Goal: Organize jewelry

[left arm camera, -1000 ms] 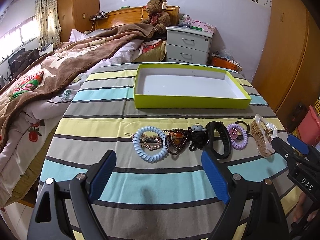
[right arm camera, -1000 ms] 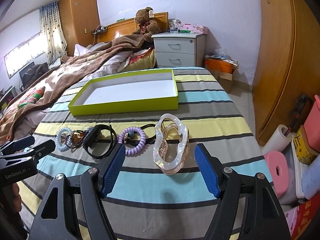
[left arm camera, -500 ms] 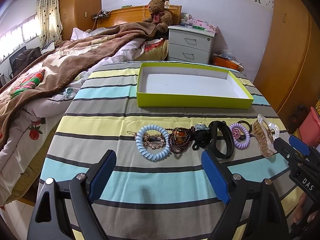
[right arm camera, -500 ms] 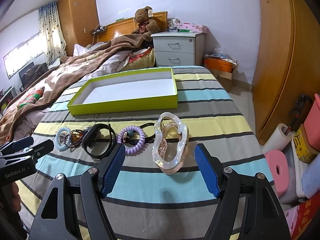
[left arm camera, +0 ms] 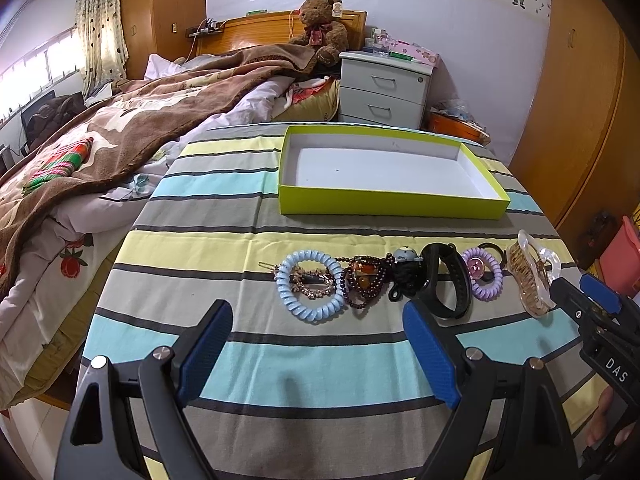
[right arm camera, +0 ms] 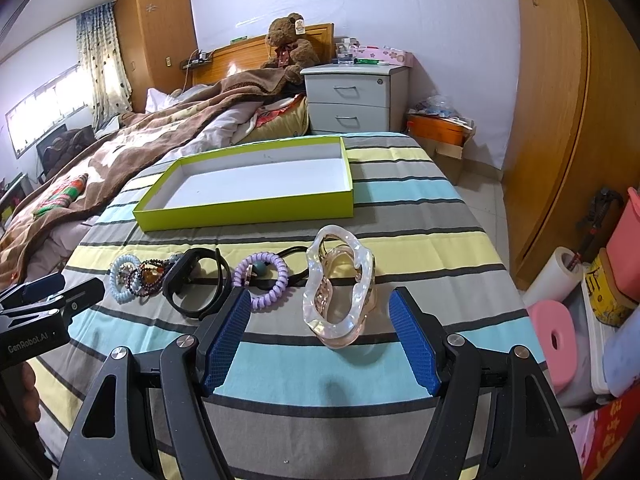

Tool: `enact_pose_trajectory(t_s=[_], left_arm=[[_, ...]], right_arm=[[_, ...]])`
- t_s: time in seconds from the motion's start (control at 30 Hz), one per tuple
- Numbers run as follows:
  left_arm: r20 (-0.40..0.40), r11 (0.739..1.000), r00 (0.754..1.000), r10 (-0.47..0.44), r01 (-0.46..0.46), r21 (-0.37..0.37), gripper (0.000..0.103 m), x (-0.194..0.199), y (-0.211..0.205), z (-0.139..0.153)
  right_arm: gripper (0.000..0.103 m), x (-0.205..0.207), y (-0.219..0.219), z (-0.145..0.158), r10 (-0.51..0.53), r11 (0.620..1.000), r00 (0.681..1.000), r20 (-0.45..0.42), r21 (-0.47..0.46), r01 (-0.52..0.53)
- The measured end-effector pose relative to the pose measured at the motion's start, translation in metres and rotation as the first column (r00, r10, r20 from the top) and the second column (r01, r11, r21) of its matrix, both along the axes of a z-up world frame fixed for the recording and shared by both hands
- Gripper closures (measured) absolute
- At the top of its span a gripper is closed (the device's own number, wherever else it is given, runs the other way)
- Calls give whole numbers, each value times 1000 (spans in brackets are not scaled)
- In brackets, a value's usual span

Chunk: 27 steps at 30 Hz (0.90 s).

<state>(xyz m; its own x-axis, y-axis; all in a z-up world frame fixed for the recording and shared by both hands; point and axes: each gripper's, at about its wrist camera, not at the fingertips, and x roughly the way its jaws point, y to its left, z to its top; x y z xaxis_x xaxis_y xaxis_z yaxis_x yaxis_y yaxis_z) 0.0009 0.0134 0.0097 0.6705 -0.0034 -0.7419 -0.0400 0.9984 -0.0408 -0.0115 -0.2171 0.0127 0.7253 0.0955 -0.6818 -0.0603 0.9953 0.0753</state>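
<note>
Showing pink foam roll (right arm camera: 554,344) beside table, right view only

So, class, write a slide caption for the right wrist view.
Open right claw faces a clear hair clip before an empty green tray.

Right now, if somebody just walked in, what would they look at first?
Probably the bright lime-green box, empty, lying on the striped cloth. In front of it runs a row of hair ties and bracelets, ending at the big clear hair claw just ahead of the open right gripper. Far back, a brown teddy bear sits on the headboard.
</note>
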Motion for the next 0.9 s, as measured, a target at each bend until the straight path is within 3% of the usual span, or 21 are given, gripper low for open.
enact_pose_trajectory(t_s=[0.47,0.9], left_arm=[[1,999,1000,13,-13,-38,15,3,14,0],[-107,989,993,59,-72,-130,15,20,54,-20]], right_arm=[[31,3,-11,1,-41,999,999,7,-12,41],[31,33,-25,-16,-81,996,993,-90,-41,78]])
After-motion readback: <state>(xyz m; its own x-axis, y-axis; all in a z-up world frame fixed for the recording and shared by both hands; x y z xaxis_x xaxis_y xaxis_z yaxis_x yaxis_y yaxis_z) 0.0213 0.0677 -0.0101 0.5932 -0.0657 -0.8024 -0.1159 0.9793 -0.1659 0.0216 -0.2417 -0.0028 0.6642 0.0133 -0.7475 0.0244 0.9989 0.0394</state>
